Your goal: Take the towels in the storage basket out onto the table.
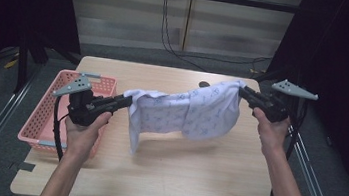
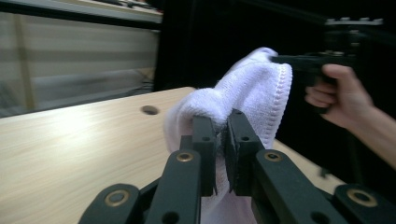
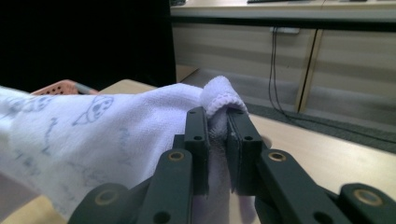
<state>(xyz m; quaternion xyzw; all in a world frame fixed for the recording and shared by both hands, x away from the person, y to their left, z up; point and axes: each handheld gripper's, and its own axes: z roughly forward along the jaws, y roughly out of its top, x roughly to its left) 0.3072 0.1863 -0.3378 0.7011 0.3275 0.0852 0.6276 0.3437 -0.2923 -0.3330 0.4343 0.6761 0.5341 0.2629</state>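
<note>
A white towel (image 1: pixel 188 112) with a faint blue print hangs stretched in the air above the wooden table (image 1: pixel 162 177), sagging in the middle with one end drooping at lower left. My left gripper (image 1: pixel 128 101) is shut on its left corner, and in the left gripper view the terry cloth (image 2: pixel 252 88) is pinched between the jaws of that gripper (image 2: pixel 223 126). My right gripper (image 1: pixel 242 89) is shut on the towel's right corner; in the right gripper view a fold of towel (image 3: pixel 112 130) bulges above the pinching jaws of that gripper (image 3: pixel 217 123). Both are held by hands.
A pink plastic basket (image 1: pixel 40 127) stands at the table's left edge, just behind my left hand. A small round hole (image 1: pixel 204 84) marks the tabletop near the far side. Dark curtains flank the table, and cables run along the back wall.
</note>
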